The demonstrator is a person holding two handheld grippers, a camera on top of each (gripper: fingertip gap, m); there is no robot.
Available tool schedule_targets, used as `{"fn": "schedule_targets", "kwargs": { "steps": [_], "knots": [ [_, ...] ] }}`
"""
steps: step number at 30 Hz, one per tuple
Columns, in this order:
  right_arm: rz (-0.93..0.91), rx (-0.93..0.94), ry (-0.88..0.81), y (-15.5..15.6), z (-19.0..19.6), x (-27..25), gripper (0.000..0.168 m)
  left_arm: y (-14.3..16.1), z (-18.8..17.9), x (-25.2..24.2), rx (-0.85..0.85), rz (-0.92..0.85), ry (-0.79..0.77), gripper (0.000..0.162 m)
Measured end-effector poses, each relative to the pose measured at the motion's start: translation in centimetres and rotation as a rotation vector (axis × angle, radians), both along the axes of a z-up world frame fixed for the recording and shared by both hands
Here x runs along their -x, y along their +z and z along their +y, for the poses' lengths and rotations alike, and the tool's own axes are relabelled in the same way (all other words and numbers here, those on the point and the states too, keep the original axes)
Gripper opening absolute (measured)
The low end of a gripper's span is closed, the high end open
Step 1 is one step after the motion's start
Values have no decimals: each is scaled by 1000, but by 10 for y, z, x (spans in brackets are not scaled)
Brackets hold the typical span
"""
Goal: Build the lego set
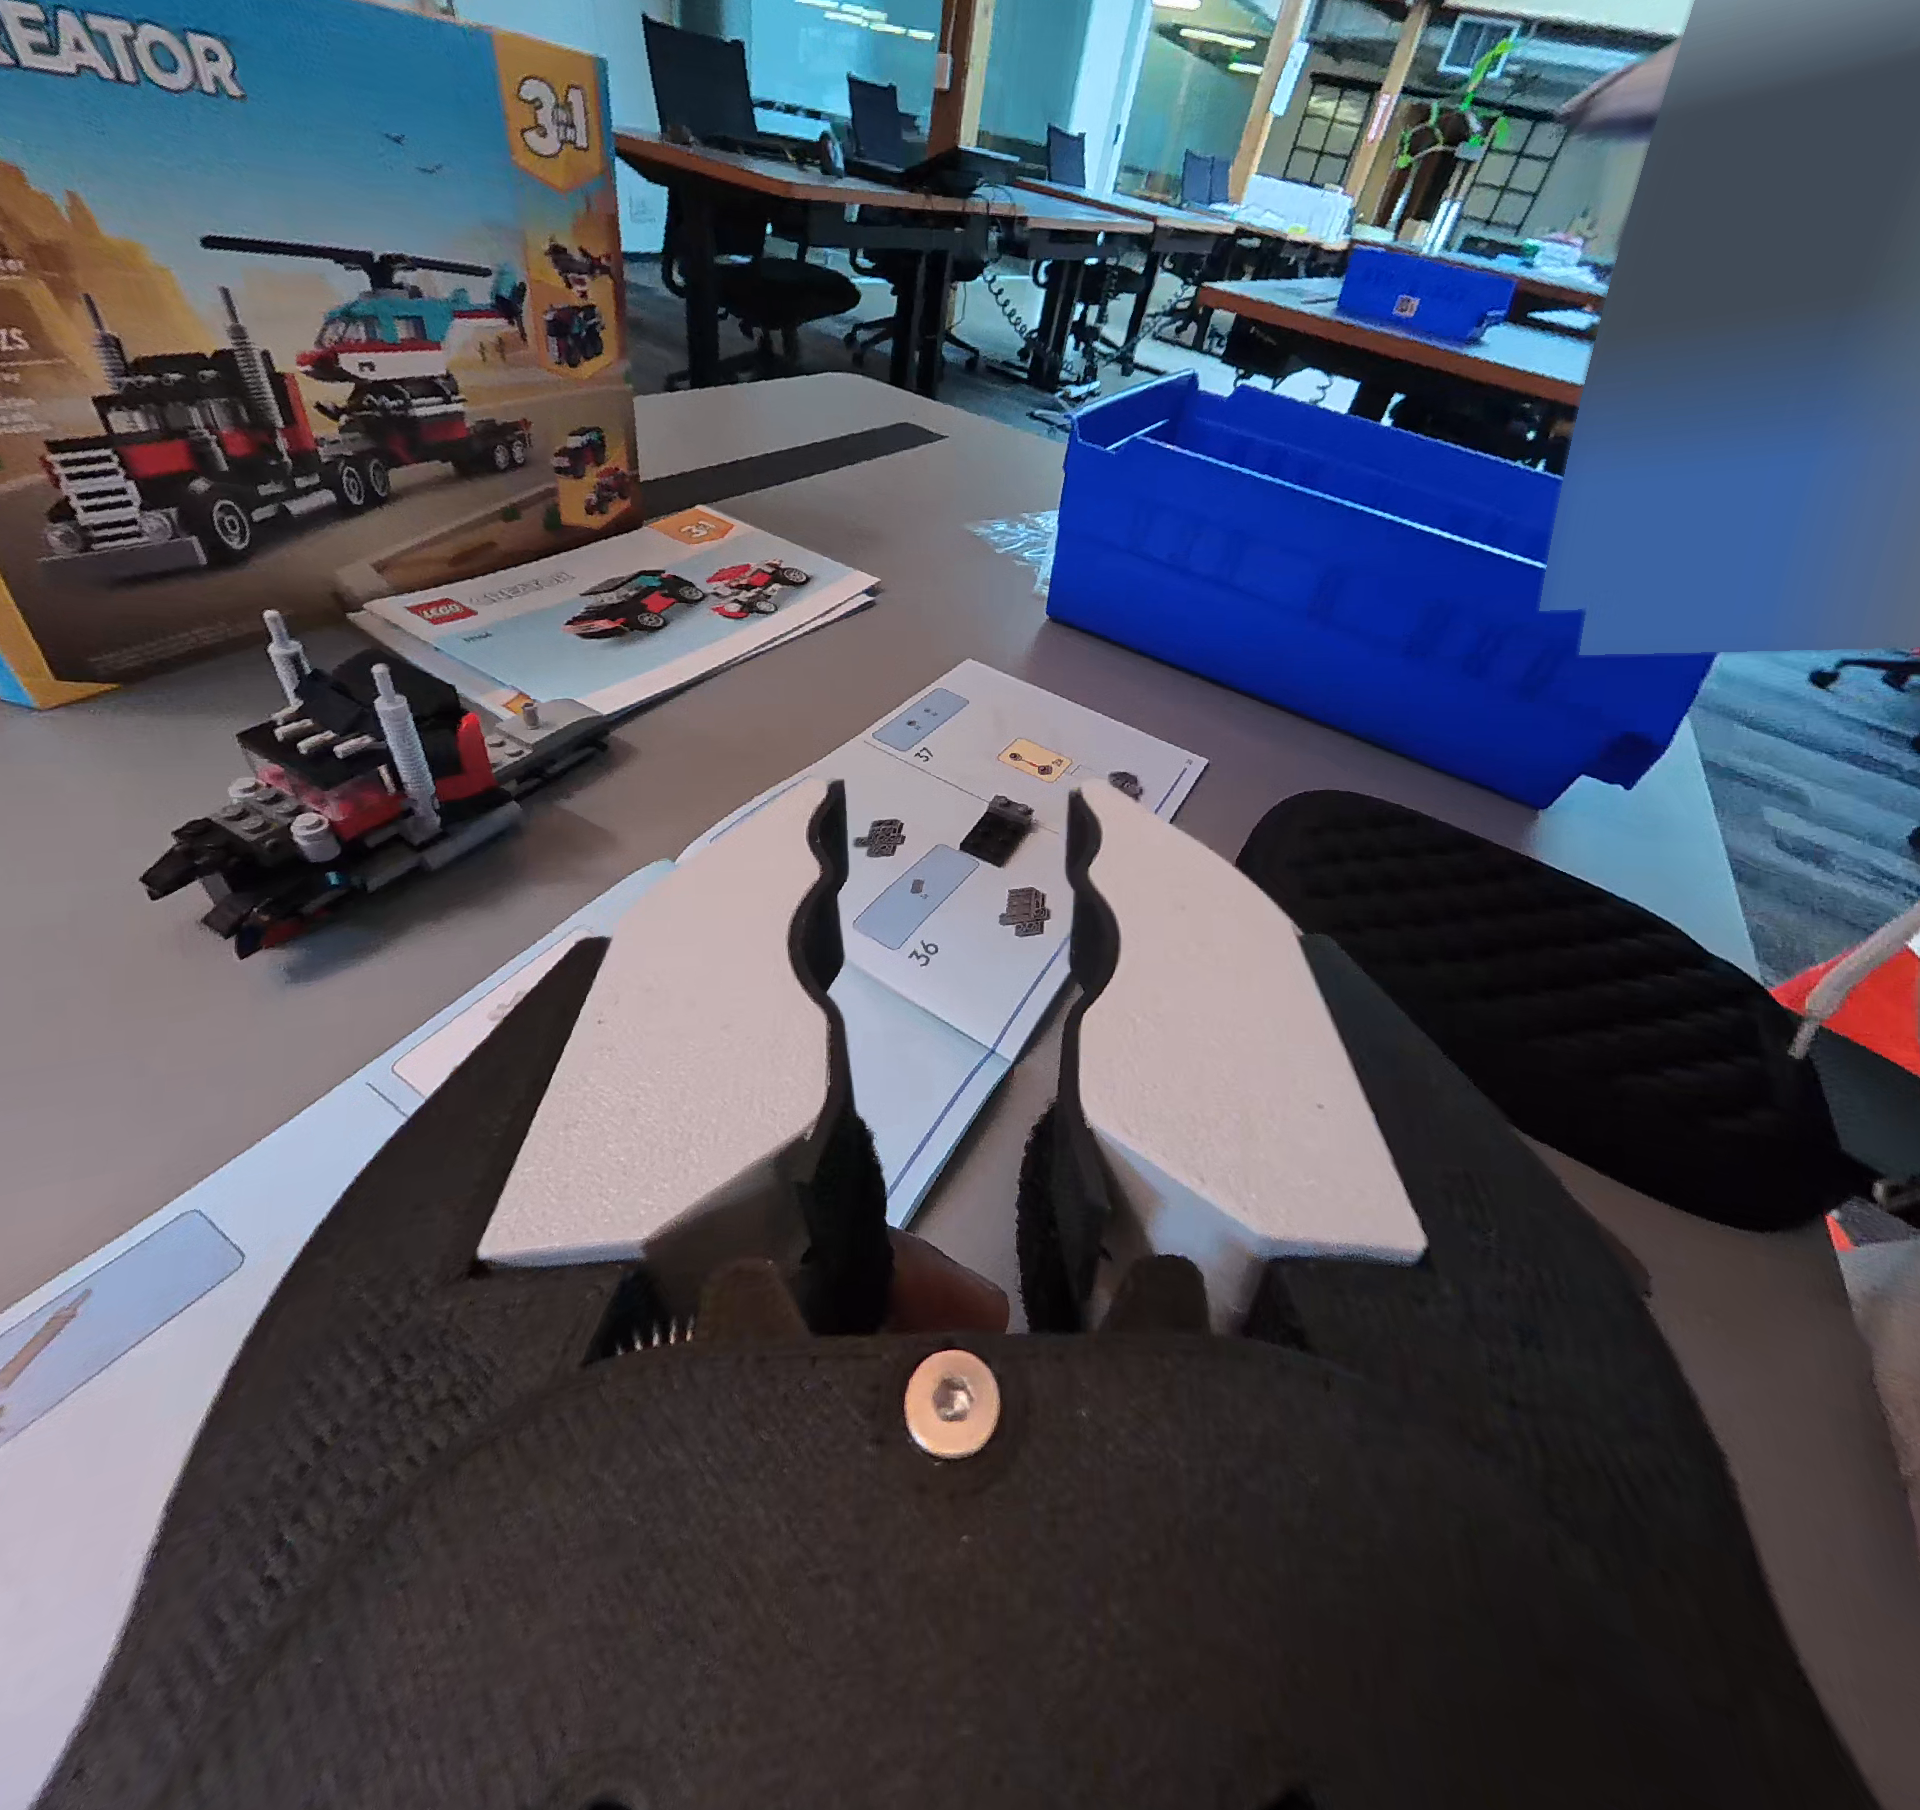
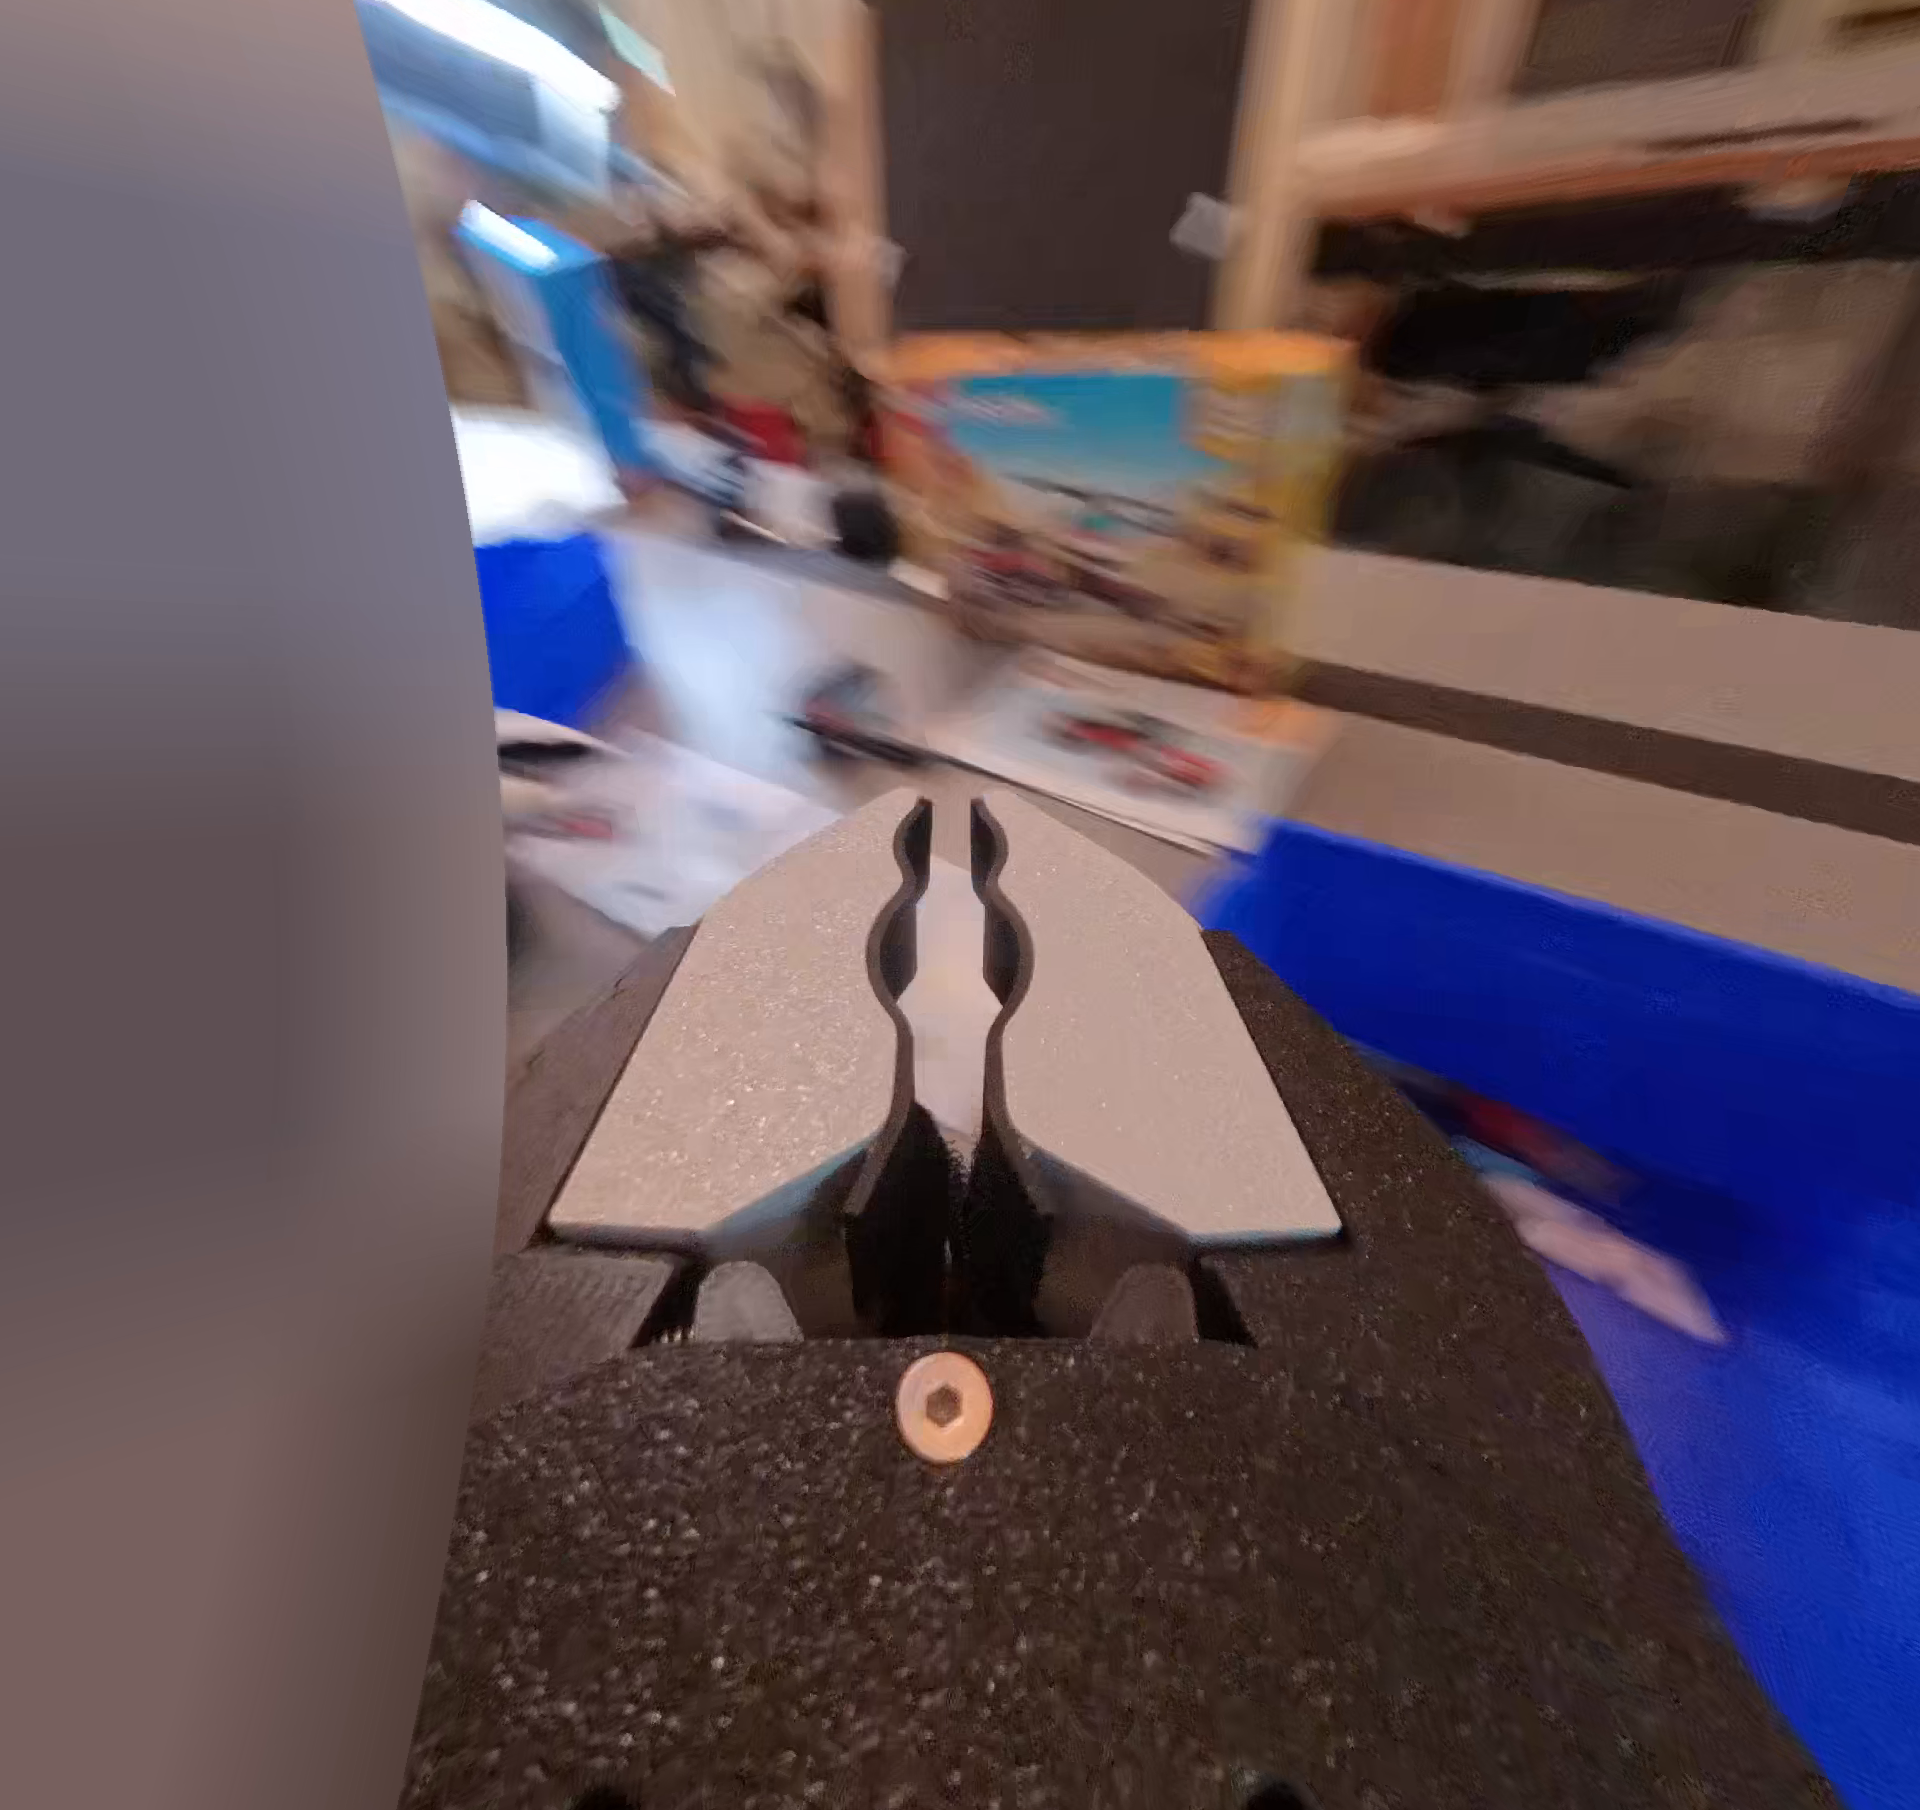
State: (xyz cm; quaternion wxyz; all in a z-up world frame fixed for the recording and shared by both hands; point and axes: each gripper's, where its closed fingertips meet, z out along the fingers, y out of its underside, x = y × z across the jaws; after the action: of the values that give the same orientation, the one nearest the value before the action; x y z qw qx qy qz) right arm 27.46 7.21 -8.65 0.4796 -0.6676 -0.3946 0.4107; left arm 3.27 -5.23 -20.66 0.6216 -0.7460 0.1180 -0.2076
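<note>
While the left gripper (image 1: 951,804) hovers low over the open instruction booklet (image 1: 935,991), its fingers (image 1: 707,1012) are spread with nothing between them. Landmark: that booklet, lying flat on the grey surface (image 1: 156,1054). A small black brick (image 1: 997,828) sits on the booklet's far page, just beyond the fingertips, in line with the gap. Left of the booklet, the partly built truck model (image 1: 343,804) rests on the surface, apart from the paper. Behind it, a closed manual (image 1: 623,617) lies flat and the set's box (image 1: 301,306) stands upright. Right of and beyond the booklet: a blue bin (image 1: 1299,576). The right gripper's black body (image 1: 1507,1002) shows at the booklet's right edge. Right wrist view is heavily motion-blurred; the right gripper (image 2: 948,806) is seen with fingers (image 2: 769,1022) nearly pressed together, a narrow slit left, holding nothing. Blue bin wall (image 2: 1558,981) to its right; box (image 2: 1122,503) ahead, blurred.
</note>
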Motion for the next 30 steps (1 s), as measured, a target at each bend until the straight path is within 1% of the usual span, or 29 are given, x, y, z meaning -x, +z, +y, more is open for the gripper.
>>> {"fn": "schedule_targets", "kwargs": {
  "steps": [1,2,3,4,5,7,8,10,15,16,19,21,23,24,25,26,28,29,30],
  "knots": [
    [-149,-19,-91,-19,35,-18,8,2,-1,0,-13,-4,-6,41],
    [-300,14,-122,-48,62,-28,13,3,-2,0,-25,-9,-6,40],
    [-422,65,-114,-78,83,-32,19,4,-2,1,-32,-15,-1,40],
    [-532,93,-108,-109,100,-32,21,3,-2,2,-35,-20,4,40],
    [-635,81,-100,-136,114,-32,21,3,-3,2,-39,-23,8,40],
    [-788,14,-71,-175,136,-29,21,5,-4,3,-53,-23,11,39],
    [-838,0,-62,-188,144,-29,20,5,-4,3,-59,-23,13,39],
    [-885,-4,-39,-204,152,-28,19,6,-5,3,-65,-30,14,39],
    [-877,32,-12,-221,156,-24,19,6,-5,4,-63,-51,3,39],
    [-871,16,-18,-221,158,-23,18,6,-5,3,-62,-53,1,39],
    [-899,-21,-13,-221,158,-26,9,6,-6,2,-61,-52,-9,39],
    [-922,-58,-22,-217,158,-31,9,6,-6,1,-64,-46,-11,39],
    [-819,-52,-35,-196,152,-27,9,7,-7,0,-70,-36,-15,39],
    [-718,-9,-29,-178,142,-21,9,8,-7,-1,-73,-28,-20,39],
    [-576,63,0,-154,127,-10,9,8,-8,-3,-76,-19,-28,39],
    [-395,159,60,-124,106,5,9,10,-9,-5,-81,-8,-38,39],
    [-12,371,250,-54,55,31,8,13,-10,-9,-96,20,-64,39],
    [135,456,348,-24,30,40,8,16,-10,-12,-110,32,-80,39],
    [220,521,431,-3,8,48,8,21,-10,-15,-130,40,-99,39]
  ]
}}
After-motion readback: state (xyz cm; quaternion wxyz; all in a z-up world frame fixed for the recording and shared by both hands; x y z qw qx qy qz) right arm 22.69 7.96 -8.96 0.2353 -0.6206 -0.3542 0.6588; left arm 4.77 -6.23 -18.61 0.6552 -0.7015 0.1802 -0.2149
